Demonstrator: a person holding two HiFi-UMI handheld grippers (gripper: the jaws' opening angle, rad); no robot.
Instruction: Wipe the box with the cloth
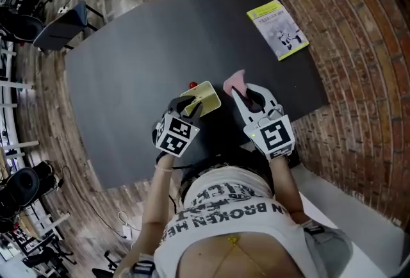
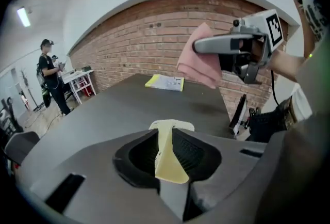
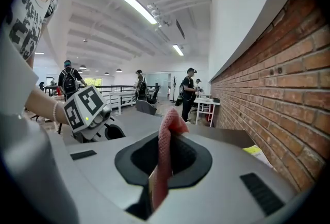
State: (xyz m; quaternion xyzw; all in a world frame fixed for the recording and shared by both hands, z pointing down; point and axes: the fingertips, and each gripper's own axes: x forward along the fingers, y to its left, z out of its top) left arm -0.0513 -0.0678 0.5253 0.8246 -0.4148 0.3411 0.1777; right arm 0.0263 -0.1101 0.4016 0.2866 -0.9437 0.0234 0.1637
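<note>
The left claw (image 2: 167, 134) is clenching on the box (image 2: 168, 163), a thin pale-yellow thing standing on edge between the pads. Its flat top is spreading out past the tips. In the head view this claw is pointing down and away from the person, holding the box over the near part of the dark bench (image 1: 147, 46). Whether the box is touching the bench is not clear. A small red thing (image 1: 192, 84) is showing just beyond the box.

The right claw (image 3: 165, 132) is grasping the cloth (image 3: 163, 166). The pink cloth is running up between the jaws as a narrow fold and bunching out beyond the tips. This claw is hovering just to the right of the left one and is pointing nearly level. The cloth is sitting near the box and looks apart from it. In the left gripper view the cloth is hanging high at the right, well above the bench top.

A yellow-green booklet (image 1: 277, 29) is lying flat at the far right of the bench, well apart from both claws and close to the brick wall (image 1: 359, 78). The person holding the claws is standing at the near edge of the bench, wearing a white printed shirt (image 1: 224, 206). Other people are standing farther back in the room.
</note>
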